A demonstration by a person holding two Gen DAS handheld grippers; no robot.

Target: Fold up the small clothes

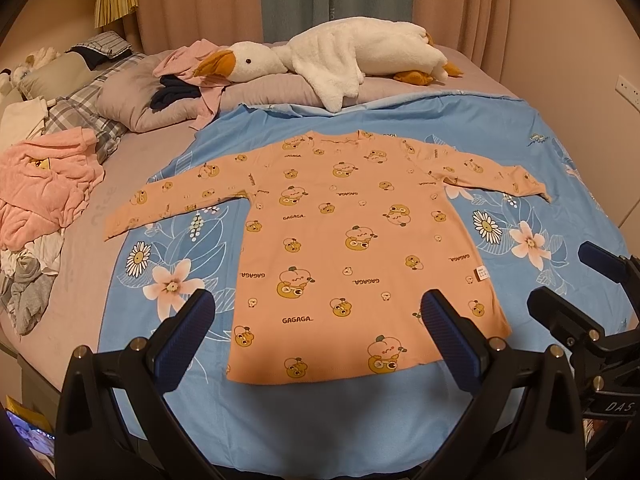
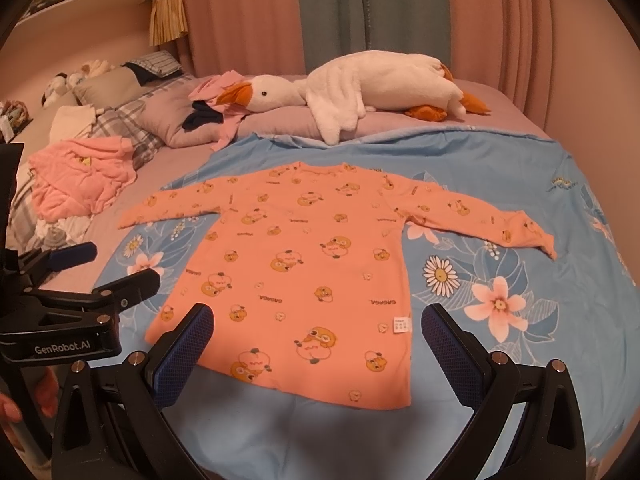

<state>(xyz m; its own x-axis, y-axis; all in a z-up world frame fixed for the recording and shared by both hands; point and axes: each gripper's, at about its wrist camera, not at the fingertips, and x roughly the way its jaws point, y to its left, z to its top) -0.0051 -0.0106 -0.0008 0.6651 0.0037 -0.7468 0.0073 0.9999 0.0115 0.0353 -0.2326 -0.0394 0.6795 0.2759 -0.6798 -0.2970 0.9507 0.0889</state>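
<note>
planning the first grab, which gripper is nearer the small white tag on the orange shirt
Right. The right gripper hovers just short of the small white tag on the orange printed shirt; the left gripper sits further left.

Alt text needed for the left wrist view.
An orange long-sleeved child's shirt lies flat, sleeves spread, on a blue floral sheet on a bed. The open left gripper hovers over its hem, the right gripper beside it; a plush goose lies behind.

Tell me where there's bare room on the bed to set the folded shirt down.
Free: the blue sheet right of the shirt, beyond its sleeve, and the strip between its hem and the grippers. Also bare sheet between collar and goose. Crowded: the left side, with the pink pile and pillows.
</note>
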